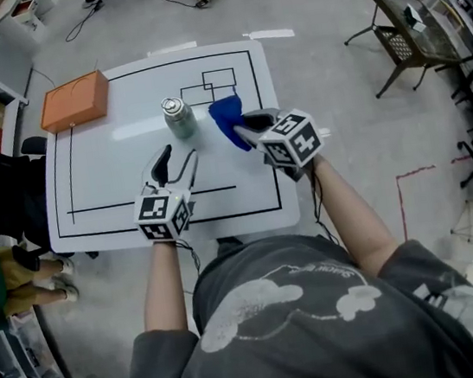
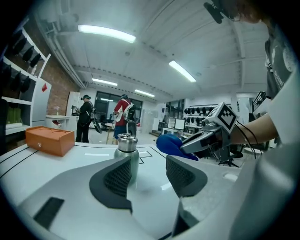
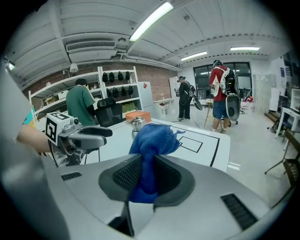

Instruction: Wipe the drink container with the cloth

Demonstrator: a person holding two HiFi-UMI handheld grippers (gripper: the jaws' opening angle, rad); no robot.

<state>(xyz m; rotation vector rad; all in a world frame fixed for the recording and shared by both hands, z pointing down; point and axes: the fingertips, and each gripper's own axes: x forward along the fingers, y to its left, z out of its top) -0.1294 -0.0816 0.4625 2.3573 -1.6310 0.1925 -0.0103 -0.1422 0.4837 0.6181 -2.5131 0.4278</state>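
Site: a workshop floor with shelving and people standing well off. The work surface is a white table marked with black lines.

Item 1, the drink container: a small metal bottle with a bright steel cap. It stands upright near the middle of the table, towards the far side. I judge it rigid, smooth-walled and probably slippery. It is likely light enough to skid or topple if pushed from one side. The soundest hold is across the cylindrical body at mid-height, below the cap, with both pads square to the wall.

Item 2, the cloth: blue, soft and limp, bunched into a wad. It sits just to the right of the container and apart from it. It will conform to the curved wall under light pressure.

Item 3, the right gripper: its jaws are clamped on the lower part of the cloth, and the loose bulk stands out beyond the tips.

Item 4, the left gripper: its jaws are partly spread with nothing between the pads. The container stands beyond the tips, lined up with the left pad and not centred in the gap. I would correct that alignment before closing.

Item 5: an orange box lies at the table's far left corner, well clear of the work.
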